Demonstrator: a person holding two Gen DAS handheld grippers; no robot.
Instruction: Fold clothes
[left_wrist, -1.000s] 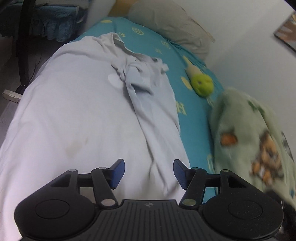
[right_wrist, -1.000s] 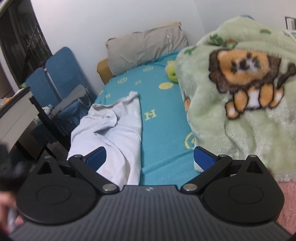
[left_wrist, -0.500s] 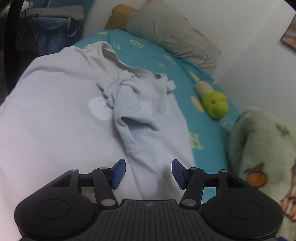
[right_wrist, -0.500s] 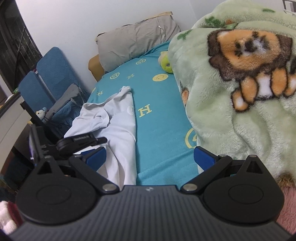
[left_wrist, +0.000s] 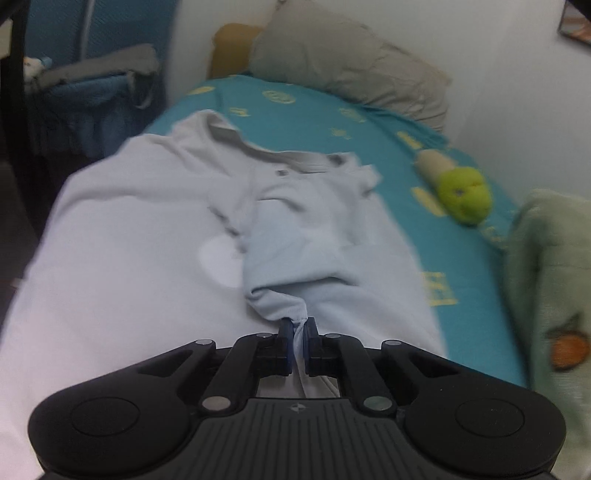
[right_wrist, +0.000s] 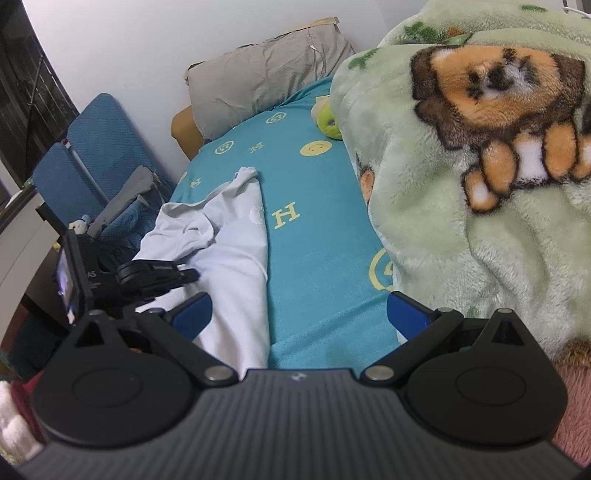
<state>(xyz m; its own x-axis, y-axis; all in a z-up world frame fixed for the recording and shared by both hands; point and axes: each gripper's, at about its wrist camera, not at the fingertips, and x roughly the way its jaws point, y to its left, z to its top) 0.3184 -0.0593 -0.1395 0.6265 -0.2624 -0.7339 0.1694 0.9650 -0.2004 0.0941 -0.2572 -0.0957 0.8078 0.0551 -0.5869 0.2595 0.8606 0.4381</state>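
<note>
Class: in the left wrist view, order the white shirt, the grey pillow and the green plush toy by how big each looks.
1. white shirt, though nearness inflates it
2. grey pillow
3. green plush toy

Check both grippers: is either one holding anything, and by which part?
The left gripper is pinched shut on the pale shirt, gripping the end of a bunched fold, possibly a sleeve. The right gripper is open over the bed sheet, holding nothing.

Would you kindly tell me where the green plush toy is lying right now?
In the left wrist view the green plush toy lies on the teal bedsheet at right, between the pale shirt and the green fleece blanket, below the grey pillow.
</note>
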